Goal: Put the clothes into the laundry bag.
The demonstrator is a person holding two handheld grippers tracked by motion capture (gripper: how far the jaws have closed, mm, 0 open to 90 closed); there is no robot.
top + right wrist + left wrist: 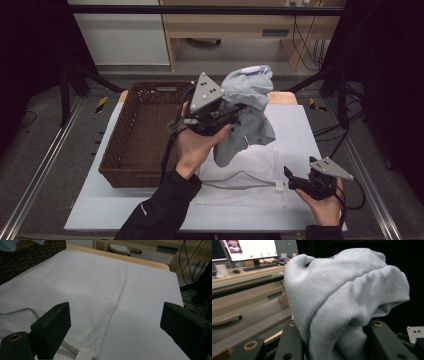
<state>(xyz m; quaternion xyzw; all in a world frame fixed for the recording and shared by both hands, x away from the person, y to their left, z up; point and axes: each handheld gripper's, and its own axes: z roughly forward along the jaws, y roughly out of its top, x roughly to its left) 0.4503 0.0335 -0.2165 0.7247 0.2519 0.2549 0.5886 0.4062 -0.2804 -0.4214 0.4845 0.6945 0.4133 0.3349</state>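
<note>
Midway, by the look of it. Left gripper [235,111] holds a grey cloth [247,107] bunched between its jaws, lifted well clear of the table [100,200]. Cloth hangs just right of the basket [125,145], above the far end of the white mesh bag [250,175], which lies flat on the table beside the basket. In the left gripper view the ribbed cloth [342,300] wells up between the two black jaws, so the pinch looks firm.

Done so far, as I judge: cloth picked up and carried in the air. Left to do: set it down, either in the basket, which looks bare inside, or into the bag; I cannot tell which.

Left forearm reaches in from the near edge, palm turned up under the gripper, grey plate tilted toward the basket.

Right gripper [290,179] sits low, right of the basket, at the bag's near right corner by the zip end. Jaws spread wide, nothing between them; the right gripper view shows the bag [75,290] and bare table ahead.
</note>
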